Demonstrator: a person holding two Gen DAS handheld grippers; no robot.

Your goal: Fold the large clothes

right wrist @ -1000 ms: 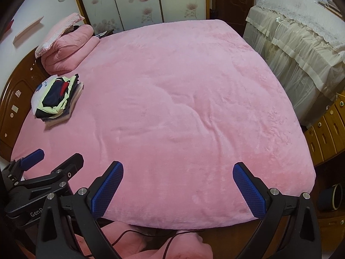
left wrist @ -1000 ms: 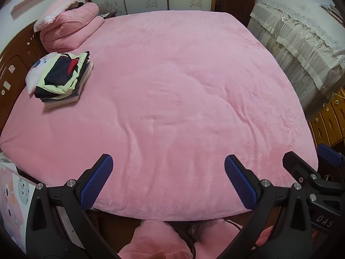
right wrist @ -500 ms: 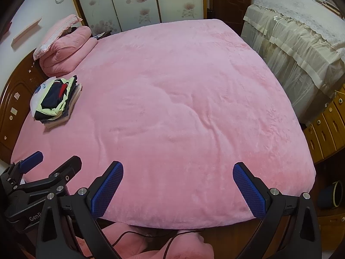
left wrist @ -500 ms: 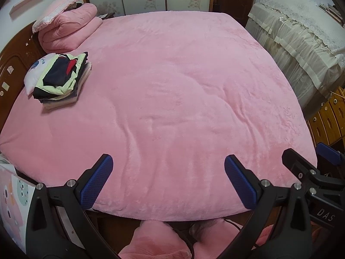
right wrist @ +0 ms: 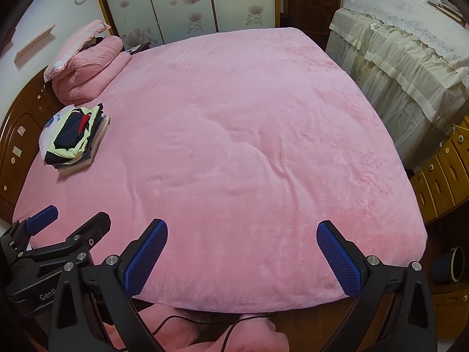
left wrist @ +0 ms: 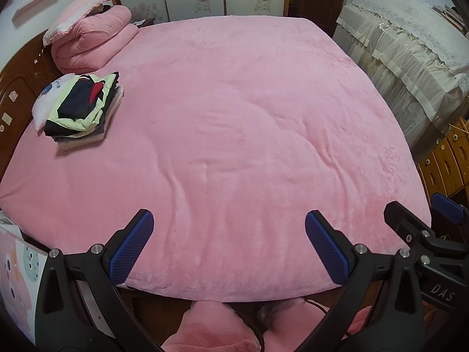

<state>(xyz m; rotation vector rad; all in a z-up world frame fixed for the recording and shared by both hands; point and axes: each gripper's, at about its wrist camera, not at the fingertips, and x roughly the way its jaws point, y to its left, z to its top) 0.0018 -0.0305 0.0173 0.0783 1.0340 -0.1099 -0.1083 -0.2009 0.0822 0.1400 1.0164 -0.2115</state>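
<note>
A stack of folded clothes (left wrist: 80,108), dark, pale green and white, lies at the left of a bed under a pink plush blanket (left wrist: 234,117); the stack also shows in the right wrist view (right wrist: 74,138). My left gripper (left wrist: 228,231) is open and empty above the bed's near edge. My right gripper (right wrist: 241,242) is open and empty beside it. Each gripper shows at the edge of the other's view: the right one in the left wrist view (left wrist: 422,220), the left one in the right wrist view (right wrist: 70,224). No unfolded garment lies on the blanket.
A rolled pink quilt with a pillow (left wrist: 91,38) sits at the far left by the wooden headboard (left wrist: 17,88). A lace-covered table (left wrist: 410,35) and wooden drawers (left wrist: 445,158) stand on the right. Pink cloth (left wrist: 211,328) and a cable lie below the bed's near edge.
Both grippers have drifted slightly back and up from the bed; the view has shifted a little. Nothing was taken hold of.
</note>
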